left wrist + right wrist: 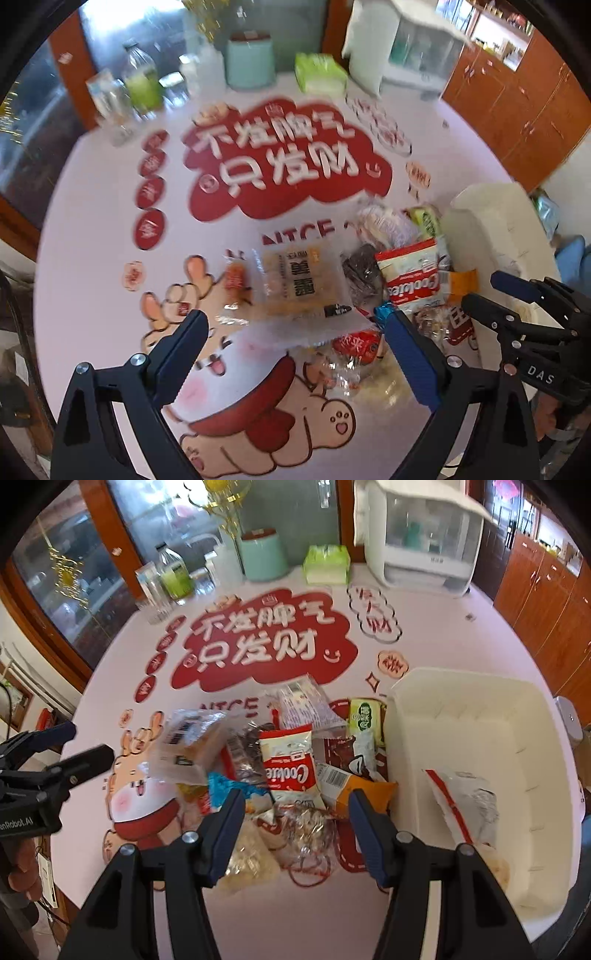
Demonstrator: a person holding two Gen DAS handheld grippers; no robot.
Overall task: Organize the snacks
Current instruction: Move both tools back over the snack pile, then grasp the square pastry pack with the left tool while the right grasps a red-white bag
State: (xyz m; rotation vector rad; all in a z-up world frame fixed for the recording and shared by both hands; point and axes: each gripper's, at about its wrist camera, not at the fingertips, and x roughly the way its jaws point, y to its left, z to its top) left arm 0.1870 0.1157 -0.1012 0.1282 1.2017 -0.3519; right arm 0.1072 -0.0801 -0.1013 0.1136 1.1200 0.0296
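Two grippers hang over a heap of snack packets on a table [436,635] spread with a pale cloth printed with red characters and a cartoon animal.

In the right wrist view, the right gripper [293,801] has its jaws standing apart with nothing pressed between them; they hover above a clear packet with red printing [310,830] at lower centre. Just above it lies a red-and-white Cookies packet [288,764], with an orange packet [354,786] to its right and a small green packet [364,714] further up. A white bin [476,690] fills the right of the frame, touching the heap's edge, and holds a white-and-silver packet with a red stripe [461,797] near its lower end. The left gripper shows at the left edge of this view.

In the left wrist view, the left gripper [291,321] also has its jaws wide apart and empty, poised over a clear packet of pale biscuits [299,280] at centre. A small orange-red sweet [234,280] lies just left of that packet, a dark packet [360,273] just right of it, and a red round-topped packet [356,343] sits lower, between the jaws. This view is blurred.

At the top of both frames, well apart from the snacks, stand a mint canister [264,555], a green tissue pack [327,565], a bottle with a green label [171,572] and a white cabinet with a lifted lid [424,546].
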